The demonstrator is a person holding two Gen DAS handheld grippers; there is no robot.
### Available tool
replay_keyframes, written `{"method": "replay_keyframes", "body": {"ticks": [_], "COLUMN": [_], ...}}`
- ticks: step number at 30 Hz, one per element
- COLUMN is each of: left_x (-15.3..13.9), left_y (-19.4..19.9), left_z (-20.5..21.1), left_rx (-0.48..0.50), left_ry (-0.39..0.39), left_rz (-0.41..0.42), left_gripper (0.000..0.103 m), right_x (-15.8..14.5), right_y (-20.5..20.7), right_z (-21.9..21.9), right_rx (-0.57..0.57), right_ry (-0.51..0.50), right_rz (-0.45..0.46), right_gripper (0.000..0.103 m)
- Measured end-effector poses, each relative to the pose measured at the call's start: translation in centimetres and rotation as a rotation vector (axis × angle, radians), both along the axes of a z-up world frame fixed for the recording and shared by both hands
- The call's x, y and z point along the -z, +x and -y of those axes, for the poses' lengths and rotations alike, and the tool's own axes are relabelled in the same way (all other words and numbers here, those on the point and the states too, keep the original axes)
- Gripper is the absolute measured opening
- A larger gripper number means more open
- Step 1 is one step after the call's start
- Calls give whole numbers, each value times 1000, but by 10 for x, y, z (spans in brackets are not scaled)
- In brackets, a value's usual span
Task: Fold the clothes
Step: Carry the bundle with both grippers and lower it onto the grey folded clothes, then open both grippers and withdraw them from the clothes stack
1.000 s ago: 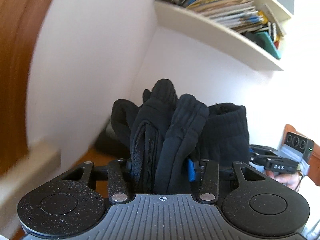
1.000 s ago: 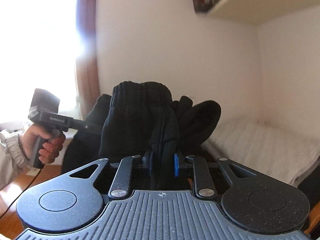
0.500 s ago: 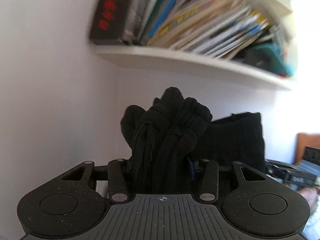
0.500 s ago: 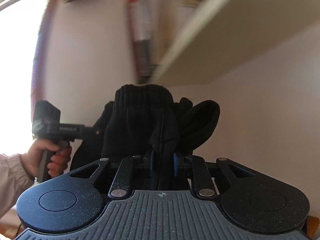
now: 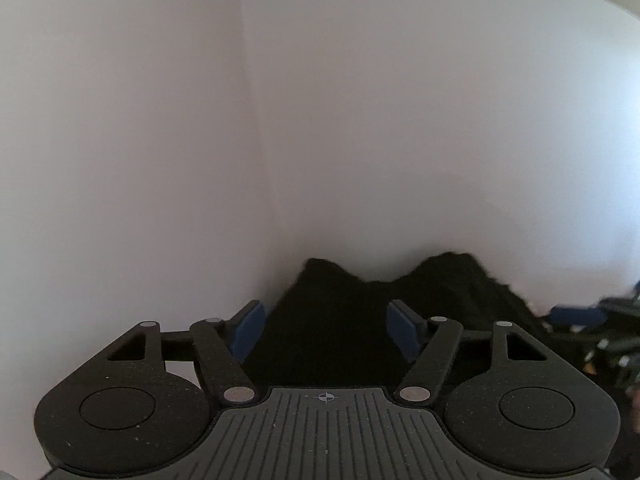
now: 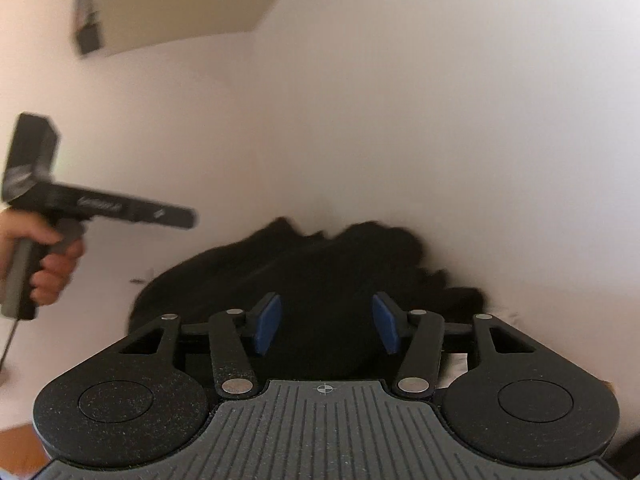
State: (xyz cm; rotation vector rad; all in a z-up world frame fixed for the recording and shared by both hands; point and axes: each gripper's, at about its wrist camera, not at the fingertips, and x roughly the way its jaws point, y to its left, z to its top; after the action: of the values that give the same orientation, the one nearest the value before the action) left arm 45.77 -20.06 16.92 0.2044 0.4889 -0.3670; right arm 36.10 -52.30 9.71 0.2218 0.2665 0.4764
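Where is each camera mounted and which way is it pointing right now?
Left wrist: on the left tool, looking along its open fingers at black clothing and a white wall corner.
Right wrist: on the right tool, fingers open, facing the clothing and wall; a hand holds the other tool.
Shared: the black clothing.

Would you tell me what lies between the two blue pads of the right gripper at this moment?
In the right wrist view, the black garment fills the gap between the open right gripper's pads; whether they touch it is unclear.
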Motion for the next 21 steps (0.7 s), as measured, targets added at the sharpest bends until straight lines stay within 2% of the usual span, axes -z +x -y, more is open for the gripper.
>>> {"method": "replay_keyframes", "body": {"ticks": [6, 8, 11, 14, 18, 21], "left_x": [23, 27, 39, 53, 62, 60], "left_y": [-21, -25, -45, -76, -108, -129], "left_z": [-10, -10, -13, -28, -41, -51], "left_rx": [-31, -37, -78, -79, -81, -101], "left_ry": [-15, -38, -33, -72, -57, -55], "left_rz": [-4, -12, -14, -5, 4, 0], "left_gripper": [83, 85, 86, 95, 102, 103], "right_x": [-10, -4, 3, 10, 8, 5], "right_y": [-24, -24, -25, -26, -41, -55], "right_z": [-37, -36, -33, -31, -39, -57], "right_rx": [-79, -76, -73, -66, -36, -43], "right_ry": [-106, -112, -120, -133, -177, -199], "right_rz": [81, 45, -9, -56, -26, 9], "right_gripper": [51, 44, 44, 44, 44, 45]}}
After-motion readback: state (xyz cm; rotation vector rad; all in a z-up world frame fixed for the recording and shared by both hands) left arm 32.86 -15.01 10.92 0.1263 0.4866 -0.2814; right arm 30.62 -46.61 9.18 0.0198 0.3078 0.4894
